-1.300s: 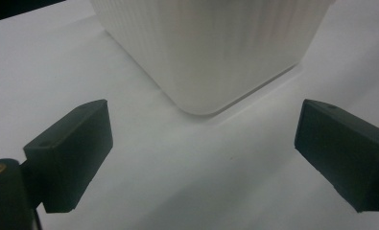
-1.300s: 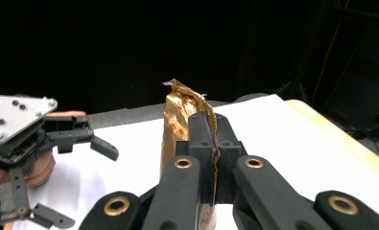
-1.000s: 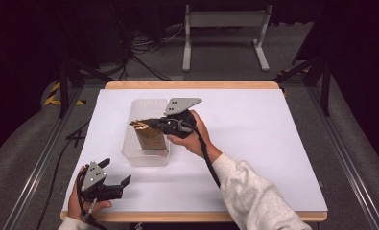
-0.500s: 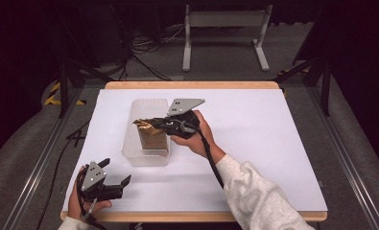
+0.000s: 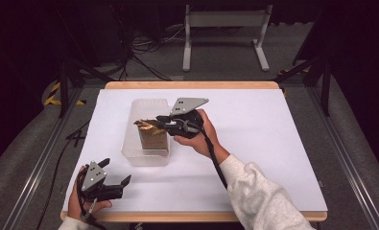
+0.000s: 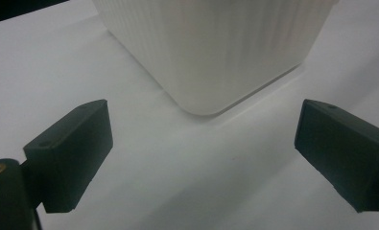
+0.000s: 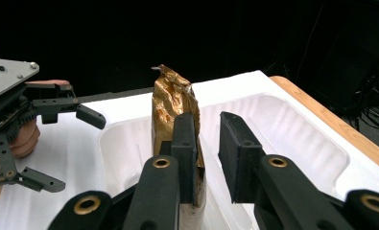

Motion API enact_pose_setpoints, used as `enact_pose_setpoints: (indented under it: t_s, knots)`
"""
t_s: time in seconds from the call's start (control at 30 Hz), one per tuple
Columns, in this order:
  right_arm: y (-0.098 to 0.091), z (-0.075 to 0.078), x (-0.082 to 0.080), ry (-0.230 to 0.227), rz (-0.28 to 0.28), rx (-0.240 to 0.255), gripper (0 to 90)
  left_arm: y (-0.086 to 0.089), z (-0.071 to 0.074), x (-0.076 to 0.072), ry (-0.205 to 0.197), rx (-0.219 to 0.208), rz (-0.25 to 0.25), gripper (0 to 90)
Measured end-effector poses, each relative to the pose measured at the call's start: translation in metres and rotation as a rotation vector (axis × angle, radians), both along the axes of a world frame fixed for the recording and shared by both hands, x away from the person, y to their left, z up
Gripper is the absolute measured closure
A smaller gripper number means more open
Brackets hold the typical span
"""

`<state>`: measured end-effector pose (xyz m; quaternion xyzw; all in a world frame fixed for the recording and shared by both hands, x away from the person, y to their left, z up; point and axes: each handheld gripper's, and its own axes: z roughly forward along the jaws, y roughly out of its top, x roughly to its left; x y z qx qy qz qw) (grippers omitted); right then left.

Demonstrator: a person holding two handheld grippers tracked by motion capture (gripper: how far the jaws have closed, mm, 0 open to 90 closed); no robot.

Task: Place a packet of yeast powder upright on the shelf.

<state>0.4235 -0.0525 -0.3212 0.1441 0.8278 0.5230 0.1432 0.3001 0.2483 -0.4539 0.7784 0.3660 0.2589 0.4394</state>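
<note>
A gold packet point(image 7: 173, 103) stands upright inside a clear plastic tub point(image 5: 148, 153) on the white table point(image 5: 273, 143), toward the near end of the tub with its crumpled top rising above the rim. The right gripper point(image 5: 160, 122) reaches in from the right, level with the top of the packet, and its jaws have just been opening. In the right gripper view there is a clear gap between them; the packet sits beside and partly behind the left jaw, which seems to touch it, though the angle makes that hard to settle, and the other jaw stands free of it, so the grip is released. The left gripper point(image 5: 115, 178) rests at the near left corner of the table, held in the person's left hand point(image 5: 76, 203), well apart from the packet. Its jaws are spread wide with nothing between them, and in the left gripper view they point at the corner of the tub point(image 6: 211, 52) a little way ahead.
</note>
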Motion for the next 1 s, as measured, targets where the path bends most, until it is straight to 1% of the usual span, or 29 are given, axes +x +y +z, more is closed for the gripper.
enact_pose_setpoints:
  t_s: [0.17,0.2,0.3,0.43,0.6,0.9,1.0]
  knots:
    - [-0.002,0.002,-0.003,-0.014,-0.006,-0.011,74.9,0.000,0.000,0.000,-0.001,0.002,-0.001,6.8]
    - [-0.005,0.005,-0.005,-0.023,-0.009,-0.011,73.9,0.000,0.000,0.000,-0.002,0.004,0.000,6.8]
    - [-0.007,0.007,-0.006,-0.025,-0.010,-0.009,73.3,-0.001,0.000,0.001,-0.002,0.007,-0.003,6.8]
    - [-0.012,0.010,-0.011,-0.040,-0.018,-0.019,72.7,-0.001,0.000,0.000,-0.002,0.005,0.002,6.8]
    - [-0.019,0.014,-0.015,-0.050,-0.025,-0.030,71.4,-0.002,0.000,0.001,0.000,0.011,-0.006,6.8]
    - [-0.037,0.017,-0.019,-0.071,-0.055,-0.066,70.4,-0.002,0.000,0.003,0.000,0.014,-0.009,6.8]
    - [-0.043,0.018,-0.019,-0.073,-0.067,-0.068,70.3,-0.002,-0.001,0.003,0.002,0.011,-0.004,6.8]
